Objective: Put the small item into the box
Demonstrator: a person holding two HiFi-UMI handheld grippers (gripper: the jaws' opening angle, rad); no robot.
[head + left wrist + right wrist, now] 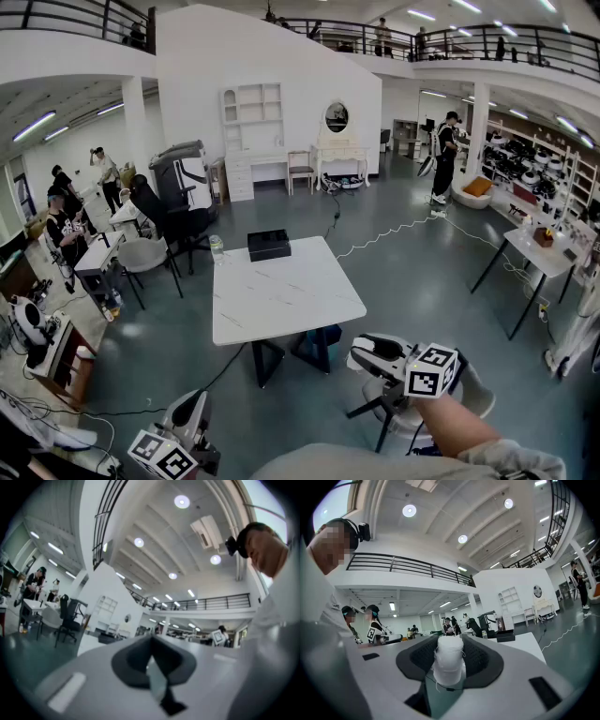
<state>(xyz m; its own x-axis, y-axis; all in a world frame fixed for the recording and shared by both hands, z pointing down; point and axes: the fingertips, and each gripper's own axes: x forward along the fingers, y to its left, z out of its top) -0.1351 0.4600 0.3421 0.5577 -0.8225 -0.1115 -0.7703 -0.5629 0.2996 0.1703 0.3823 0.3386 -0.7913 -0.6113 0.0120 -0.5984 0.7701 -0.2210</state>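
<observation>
A black box (269,245) stands at the far edge of a white marble table (281,300), well ahead of both grippers. My right gripper (367,354) hovers off the table's near right corner and points level. In the right gripper view its jaws (450,644) are shut on a small white wound roll (449,665), and the box (505,636) and table (527,643) show beyond to the right. My left gripper (192,409) is low at the bottom left, off the table. In the left gripper view its dark pads (151,654) meet with nothing between them.
A black office chair (178,211) and a grey chair (145,255) stand left of the table. Desks with gear line the left side (42,337). A white cable (403,230) snakes over the floor behind. A round stool (417,417) sits below my right gripper. Several people stand around the hall.
</observation>
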